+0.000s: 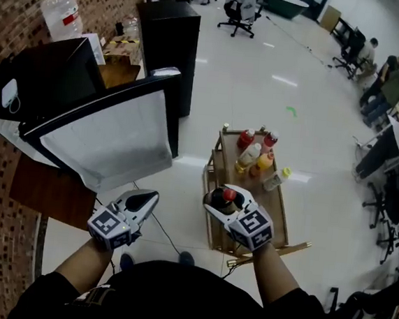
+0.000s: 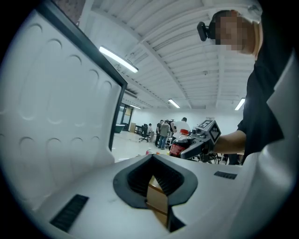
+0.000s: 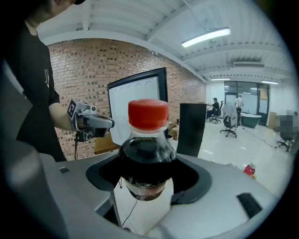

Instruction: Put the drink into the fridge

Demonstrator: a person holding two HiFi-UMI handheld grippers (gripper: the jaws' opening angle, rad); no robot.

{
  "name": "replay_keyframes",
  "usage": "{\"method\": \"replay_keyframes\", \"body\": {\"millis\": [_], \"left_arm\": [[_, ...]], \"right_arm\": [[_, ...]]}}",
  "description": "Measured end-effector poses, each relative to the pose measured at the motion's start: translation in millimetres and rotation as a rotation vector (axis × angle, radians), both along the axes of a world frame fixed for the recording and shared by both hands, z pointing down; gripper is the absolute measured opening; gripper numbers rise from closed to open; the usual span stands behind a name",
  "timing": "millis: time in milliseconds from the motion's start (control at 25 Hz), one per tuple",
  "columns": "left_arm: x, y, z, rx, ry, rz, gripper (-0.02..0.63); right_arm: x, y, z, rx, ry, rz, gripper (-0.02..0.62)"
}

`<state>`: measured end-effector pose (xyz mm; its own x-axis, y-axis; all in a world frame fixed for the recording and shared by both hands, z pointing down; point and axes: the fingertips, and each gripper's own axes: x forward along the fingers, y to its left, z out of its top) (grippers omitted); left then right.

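Note:
The drink, a dark cola bottle with a red cap, stands upright between the jaws of my right gripper, which is shut on its body. It hangs above the near end of the wooden cart. My left gripper is level with it on the left, shut with nothing in it. Just ahead of it is the fridge's open door, its white inner panel facing me. The black fridge body stands behind the door; its inside is hidden.
Several more bottles stand at the far end of the cart. Behind the fridge are a tall black cabinet and a water jug by the brick wall. A thin cable runs across the floor. People sit at desks at the far right.

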<state>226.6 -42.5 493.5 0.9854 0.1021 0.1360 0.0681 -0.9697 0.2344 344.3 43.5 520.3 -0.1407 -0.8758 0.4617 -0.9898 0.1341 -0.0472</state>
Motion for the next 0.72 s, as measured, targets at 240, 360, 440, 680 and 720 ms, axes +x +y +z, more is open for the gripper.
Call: {"method": "replay_keyframes", "body": {"millis": [240,360,440,680,720], "left_arm": [[-91.6,-70.3,-12.2,0.031,0.036,-0.155,-0.006],[-143.0,-96.7,-18.3,0.053,0.027,-0.243,-0.005],[-181.6,-114.5,-20.3,0.061,0.025,-0.292,-0.005],[-296.4,-175.9,-11.2,0.135,0.019,-0.439,-0.005],[-311.7,-183.8,-12.5,0.124,0.026,-0.467,-0.005]], "right_arm": [[-75.7,-70.4,-25.5,0.011,0.021,-0.148,0.311],[-116.3,-104.0,-37.8,0.02,0.026,-0.227,0.311],[-150.4,-126.5,-44.9,0.025,0.024,-0.271,0.311],[-261.1,-201.2,-48.0,0.037,0.036,-0.429,0.311],[-277.6,-212.5,-48.0,0.038,0.036,-0.454,0.311]]}}
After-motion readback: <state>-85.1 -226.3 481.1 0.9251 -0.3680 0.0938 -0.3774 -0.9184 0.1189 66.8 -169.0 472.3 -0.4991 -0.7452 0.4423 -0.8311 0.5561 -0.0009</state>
